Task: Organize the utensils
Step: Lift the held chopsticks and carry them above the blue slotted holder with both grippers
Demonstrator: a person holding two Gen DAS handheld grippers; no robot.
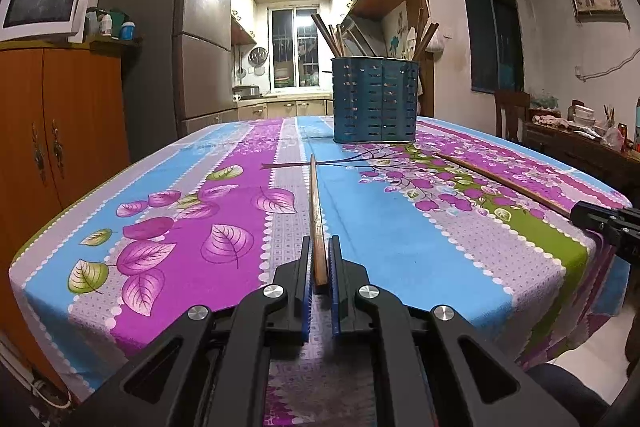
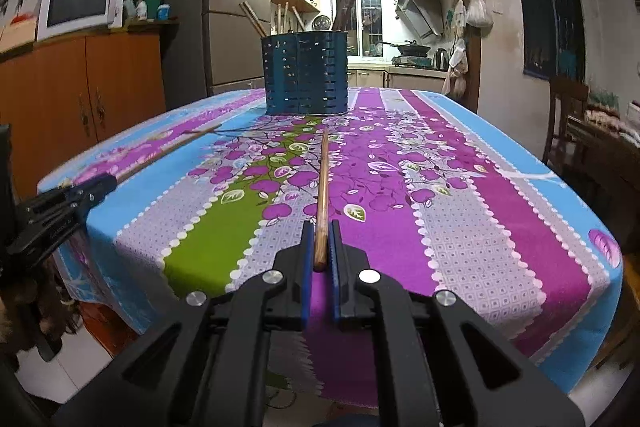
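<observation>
Left gripper [image 1: 320, 259] is clamped on the thick end of one wooden chopstick [image 1: 315, 211], its blue pads pressed narrow against the stick on both sides. In the left wrist view that chopstick runs from the jaws toward 12 o'clock, its thin tip pointing at the blue slotted utensil holder [image 1: 375, 99], which stands on the table [image 1: 400, 227] farther back, at about 1 o'clock. Right gripper [image 2: 321, 251] is likewise closed tight on the butt of a second chopstick [image 2: 323, 179], which also reaches toward 12 o'clock; the holder sits just left of that line, near 11 o'clock, with other sticks already upright inside.

Each stick looks light, stiff and slender, so weight should be no trouble, but smooth round wood can swivel or slip between flat pads. Held at the very end, the long free length gives the tip plenty of leverage; I judge a bump against the holder's rim could twist it out of line. A hold slightly farther up the thick end would steady it. Whether the far tips rest on the flowered cloth or hang just above it, I cannot tell.
</observation>
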